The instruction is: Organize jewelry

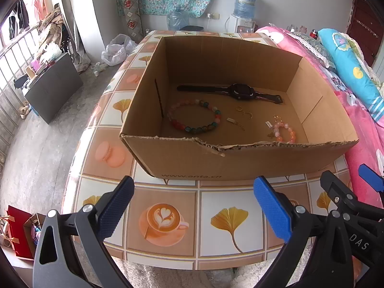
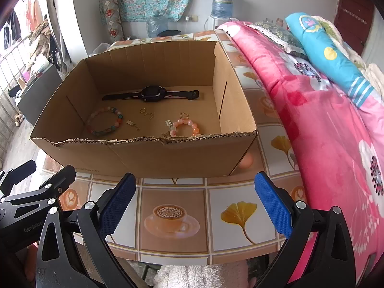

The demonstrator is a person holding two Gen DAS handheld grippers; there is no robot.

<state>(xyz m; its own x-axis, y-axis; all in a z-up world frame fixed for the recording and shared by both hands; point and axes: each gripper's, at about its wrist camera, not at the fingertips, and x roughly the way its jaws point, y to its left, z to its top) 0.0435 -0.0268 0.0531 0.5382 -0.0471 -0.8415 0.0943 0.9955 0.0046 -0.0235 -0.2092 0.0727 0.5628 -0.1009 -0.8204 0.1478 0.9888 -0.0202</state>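
Observation:
An open cardboard box (image 1: 182, 160) (image 2: 144, 156) stands on the patterned table. Inside lie a black watch (image 1: 240, 91) (image 2: 151, 94), a multicolour bead bracelet (image 1: 195, 119) (image 2: 105, 121), a smaller pink bead bracelet (image 1: 284, 132) (image 2: 184, 127), and small gold earrings and charms (image 1: 244, 114) (image 2: 146, 114). My left gripper (image 1: 194, 206) is open over the table's near edge, in front of the box, with nothing between its fingers. My right gripper (image 2: 195, 205) is also open and empty, just right of the left one.
The table wears a tiled cloth (image 1: 165, 220) with coffee cups and ginkgo leaves. A bed with a pink quilt (image 2: 324, 120) borders the table's right side. A dark cabinet (image 1: 52, 88) and bags (image 1: 19, 232) stand on the floor at the left. A water dispenser (image 1: 243, 12) is by the far wall.

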